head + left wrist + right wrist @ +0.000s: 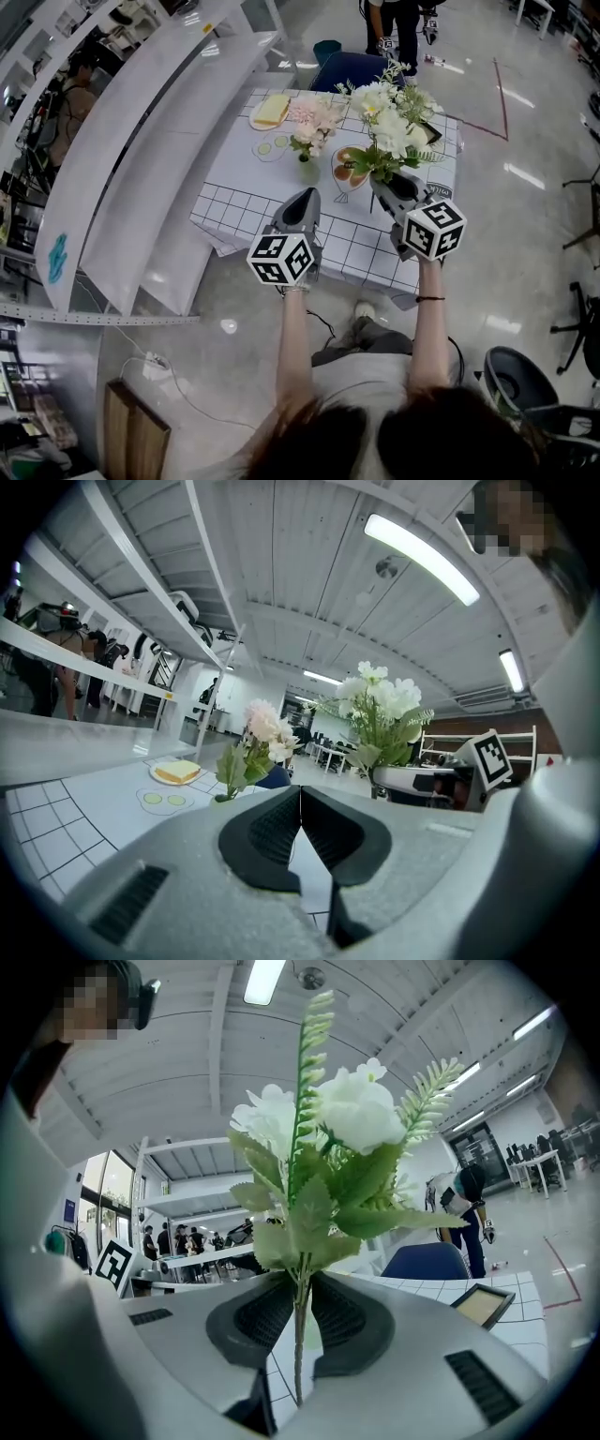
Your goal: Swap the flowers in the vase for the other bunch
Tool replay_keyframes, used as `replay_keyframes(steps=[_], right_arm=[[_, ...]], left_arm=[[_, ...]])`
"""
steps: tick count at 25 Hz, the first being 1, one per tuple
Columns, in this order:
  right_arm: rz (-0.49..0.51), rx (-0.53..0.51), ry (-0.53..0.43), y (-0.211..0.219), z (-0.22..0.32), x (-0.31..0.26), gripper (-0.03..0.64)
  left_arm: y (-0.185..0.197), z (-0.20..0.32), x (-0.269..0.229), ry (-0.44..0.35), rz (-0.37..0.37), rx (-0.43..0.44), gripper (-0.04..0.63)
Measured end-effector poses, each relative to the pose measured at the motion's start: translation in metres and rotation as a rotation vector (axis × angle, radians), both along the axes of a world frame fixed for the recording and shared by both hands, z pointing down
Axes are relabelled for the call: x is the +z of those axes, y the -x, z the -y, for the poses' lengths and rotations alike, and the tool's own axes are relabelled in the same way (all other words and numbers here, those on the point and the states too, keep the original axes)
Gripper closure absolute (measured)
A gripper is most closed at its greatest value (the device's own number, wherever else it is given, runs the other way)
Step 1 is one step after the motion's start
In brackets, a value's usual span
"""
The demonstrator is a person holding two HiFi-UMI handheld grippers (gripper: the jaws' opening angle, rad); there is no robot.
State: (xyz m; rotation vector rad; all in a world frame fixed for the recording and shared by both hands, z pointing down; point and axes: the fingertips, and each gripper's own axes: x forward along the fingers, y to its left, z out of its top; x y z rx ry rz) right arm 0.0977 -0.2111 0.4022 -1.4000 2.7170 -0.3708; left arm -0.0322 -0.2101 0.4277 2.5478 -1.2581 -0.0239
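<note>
A small green vase [307, 169] stands on the checked table [244, 202] with a pink bunch [314, 120] in it; the pink bunch [258, 728] also shows ahead in the left gripper view. My right gripper [386, 190] is shut on the stems of a white bunch [389, 122] and holds it upright above the table's right half. In the right gripper view the white bunch [323, 1133] rises from between the jaws. My left gripper [302, 208] is shut with nothing in it, over the table's near edge, short of the vase.
A plate with yellow food [270, 111] lies at the table's far left, with a printed plate picture [349, 167] near the vase. A blue chair [349, 67] stands behind the table. A long white counter [141, 159] runs along the left. A person [398, 23] stands beyond.
</note>
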Motion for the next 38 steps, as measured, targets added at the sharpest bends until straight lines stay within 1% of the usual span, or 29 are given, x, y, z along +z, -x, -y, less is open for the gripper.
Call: replay_keyframes(steps=[6, 15, 19, 25, 30, 38], right_arm=[[0.009, 0.02, -0.007, -0.013, 0.009, -0.003, 0.561], [0.0, 0.013, 0.005, -0.007, 0.019, 0.001, 0.561], [0.0, 0.041, 0.005, -0.012, 0.027, 0.002, 0.561], [0.015, 0.103, 0.011, -0.021, 0.042, 0.004, 0.561], [0.006, 0.13, 0.02, -0.017, 0.048, 0.009, 0.561], [0.01, 0.188, 0.016, -0.017, 0.054, 0.01, 0.561]], left_arm=[[0.002, 0.008, 0.0, -0.001, -0.006, -0.029, 0.581], [0.015, 0.029, 0.005, 0.007, -0.004, -0.069, 0.581], [0.013, 0.041, 0.009, -0.002, 0.004, -0.041, 0.581], [0.015, 0.063, 0.02, 0.015, 0.017, -0.011, 0.581], [0.021, 0.078, 0.032, 0.032, 0.017, 0.002, 0.58], [0.018, 0.097, 0.042, 0.035, 0.028, 0.051, 0.577]])
